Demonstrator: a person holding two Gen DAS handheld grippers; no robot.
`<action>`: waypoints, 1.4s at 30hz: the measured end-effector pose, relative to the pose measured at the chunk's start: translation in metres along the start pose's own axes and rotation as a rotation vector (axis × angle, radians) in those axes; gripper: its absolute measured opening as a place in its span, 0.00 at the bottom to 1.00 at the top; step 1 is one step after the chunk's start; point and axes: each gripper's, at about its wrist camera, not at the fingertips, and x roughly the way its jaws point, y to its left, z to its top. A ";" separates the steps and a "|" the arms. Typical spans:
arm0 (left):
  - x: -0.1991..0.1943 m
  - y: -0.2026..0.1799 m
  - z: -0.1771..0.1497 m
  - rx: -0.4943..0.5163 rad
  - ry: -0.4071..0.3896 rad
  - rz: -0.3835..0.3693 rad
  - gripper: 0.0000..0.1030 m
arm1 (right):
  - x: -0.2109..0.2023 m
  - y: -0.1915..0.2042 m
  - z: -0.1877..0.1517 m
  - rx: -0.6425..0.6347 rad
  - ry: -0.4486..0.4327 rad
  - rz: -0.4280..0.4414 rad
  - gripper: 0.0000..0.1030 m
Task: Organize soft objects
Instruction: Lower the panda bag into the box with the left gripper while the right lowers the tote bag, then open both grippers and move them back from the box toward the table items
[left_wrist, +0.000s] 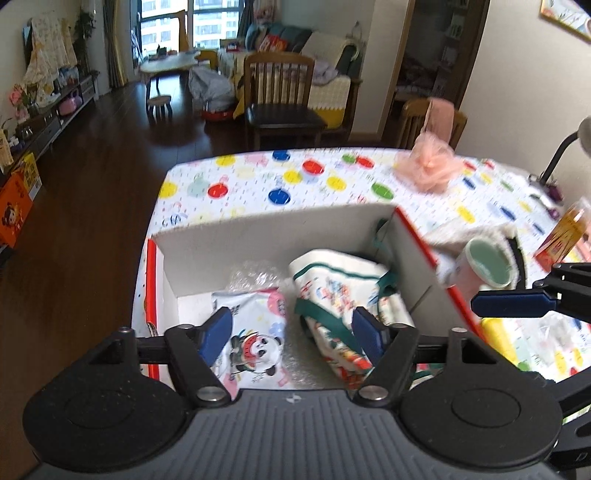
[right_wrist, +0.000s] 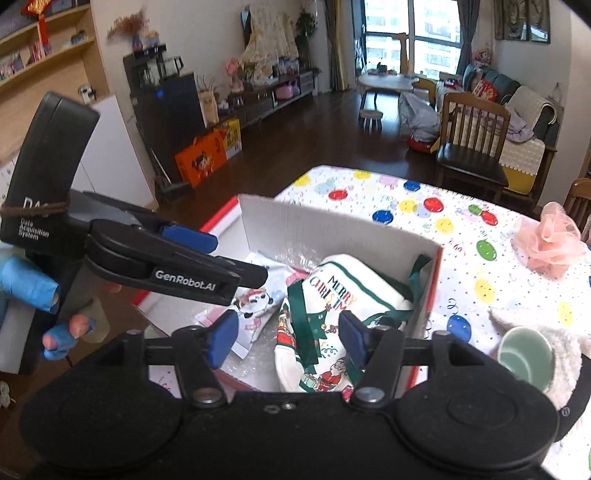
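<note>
With both the left gripper (left_wrist: 291, 338) and right gripper (right_wrist: 286, 339) hanging released and empty, the white "MERRY CHRISTMAS" fabric bag (right_wrist: 343, 291) is lying partly hidden inside the red-edged white cardboard box (right_wrist: 332, 225).

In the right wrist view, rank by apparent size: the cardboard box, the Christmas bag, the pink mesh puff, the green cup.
1. Cardboard box
2. Christmas bag
3 and 4. Pink mesh puff and green cup: they look alike, and the cup sits nearer the camera, so unranked.
</note>
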 end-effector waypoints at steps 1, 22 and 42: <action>-0.005 -0.002 0.000 -0.004 -0.013 -0.004 0.71 | -0.007 -0.002 -0.001 0.004 -0.012 0.002 0.60; -0.066 -0.110 -0.004 0.019 -0.137 -0.063 0.81 | -0.123 -0.078 -0.051 0.107 -0.192 -0.044 0.89; -0.039 -0.244 -0.017 0.063 -0.133 -0.121 0.97 | -0.180 -0.222 -0.148 0.219 -0.179 -0.208 0.95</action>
